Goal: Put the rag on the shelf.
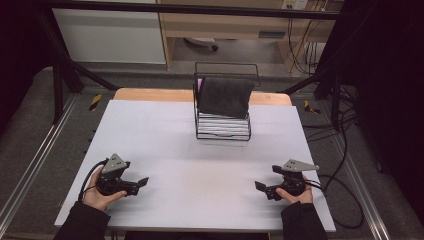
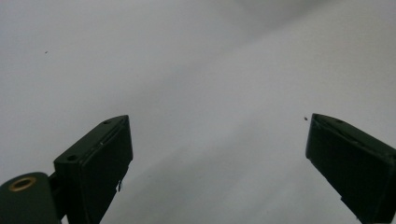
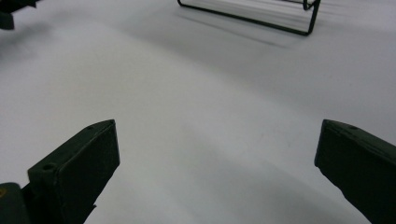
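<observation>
A black wire basket (image 1: 223, 134) stands at the back middle of the white table (image 1: 175, 130), and a dark grey cloth (image 1: 224, 96) is draped over its front wall. Something pink (image 1: 199, 84) peeks out behind the cloth at the left. My left gripper (image 1: 143, 182) rests low over the table's front left, open, nothing between its jaws (image 2: 217, 140). My right gripper (image 1: 260, 187) sits at the front right, open and empty as well (image 3: 217, 149). The basket's base wire (image 3: 243, 18) shows at the top of the right gripper view.
Past the table's far edge a wooden strip (image 1: 150, 95) shows, with cabinets (image 1: 110, 35) beyond. Black frame bars (image 1: 65, 65) slant at both back corners. Cables (image 1: 345, 145) lie on the floor at the right, and one loops by the right hand.
</observation>
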The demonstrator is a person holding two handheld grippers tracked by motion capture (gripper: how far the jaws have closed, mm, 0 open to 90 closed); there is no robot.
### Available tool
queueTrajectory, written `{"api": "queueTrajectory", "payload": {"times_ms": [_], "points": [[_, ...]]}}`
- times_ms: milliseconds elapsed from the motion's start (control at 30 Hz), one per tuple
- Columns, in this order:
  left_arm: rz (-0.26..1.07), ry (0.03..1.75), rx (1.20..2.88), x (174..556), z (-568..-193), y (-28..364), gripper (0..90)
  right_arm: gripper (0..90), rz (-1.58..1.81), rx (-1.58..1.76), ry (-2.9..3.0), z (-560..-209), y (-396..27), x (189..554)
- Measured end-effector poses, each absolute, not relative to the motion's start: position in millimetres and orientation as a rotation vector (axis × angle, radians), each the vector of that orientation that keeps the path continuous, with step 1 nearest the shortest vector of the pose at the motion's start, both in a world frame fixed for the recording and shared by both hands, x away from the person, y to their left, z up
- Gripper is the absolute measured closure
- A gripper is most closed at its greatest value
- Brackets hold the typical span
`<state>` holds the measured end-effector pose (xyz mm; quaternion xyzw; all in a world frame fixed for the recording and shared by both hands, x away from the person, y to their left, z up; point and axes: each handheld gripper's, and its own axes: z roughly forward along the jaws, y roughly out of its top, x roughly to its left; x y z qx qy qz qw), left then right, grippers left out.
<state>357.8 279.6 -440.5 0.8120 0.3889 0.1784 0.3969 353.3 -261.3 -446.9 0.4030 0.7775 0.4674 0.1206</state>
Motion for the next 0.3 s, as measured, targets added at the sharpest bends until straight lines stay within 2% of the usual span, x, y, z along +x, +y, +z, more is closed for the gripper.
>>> {"api": "queueTrajectory", "payload": {"times_ms": [300], "points": [[0.444, 0.977, 2.091, 357.2, -449.8, 280.0, 7.0, 0.8, 1.316, 1.198, 2.3, -453.3, -263.2, 354.7]]}}
